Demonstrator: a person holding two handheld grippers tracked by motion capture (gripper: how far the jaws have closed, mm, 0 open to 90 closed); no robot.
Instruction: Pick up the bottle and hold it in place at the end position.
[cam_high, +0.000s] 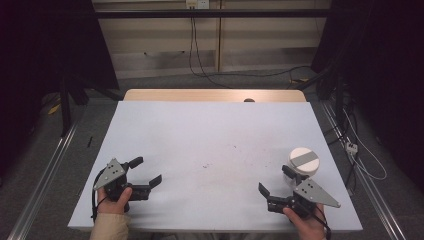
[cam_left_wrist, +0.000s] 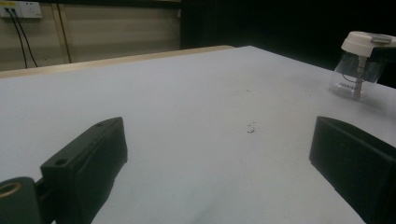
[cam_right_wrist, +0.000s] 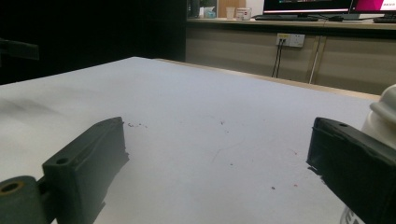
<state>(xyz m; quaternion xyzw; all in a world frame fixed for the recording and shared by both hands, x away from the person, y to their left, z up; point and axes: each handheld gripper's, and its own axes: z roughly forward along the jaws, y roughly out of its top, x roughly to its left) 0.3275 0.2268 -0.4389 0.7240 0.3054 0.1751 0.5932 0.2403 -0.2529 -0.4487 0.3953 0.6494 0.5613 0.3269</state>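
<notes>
While both grippers rest low near the front edge of the desk (cam_high: 210, 130), nothing held yet. Left gripper (cam_high: 148, 172) at about 8 o'clock on the desk, jaws spread wide with bare surface between them. Right gripper (cam_high: 274, 181) at about 4 o'clock, jaws likewise spread and empty, far jaw just beside the jar (cam_high: 303, 161).

Jar at roughly 3 to 4 o'clock, upright near the right edge: clear body, white lid with a grey strip across the top.

Likely step in hand: a reach for the jar with the right gripper. Best done by swinging the spread jaws round toward 2 o'clock until the clear body sits squarely between them, then closing on the body below the lid rather than on the lid's rim. Slow closing advisable, since a light jar close to the desk edge could slide or tip toward 3 o'clock from a one-sided nudge. Left gripper free for steadying the body or turning the lid.

From above: lid top and grey strip, and the gap to the right edge. From the left gripper view: jar (cam_left_wrist: 359, 65) side-on at 2 o'clock, showing clear walls, a small label and a stem under the lid. From the right gripper view: only a white sliver of the jar (cam_right_wrist: 383, 121) behind the right-hand jaw.
</notes>
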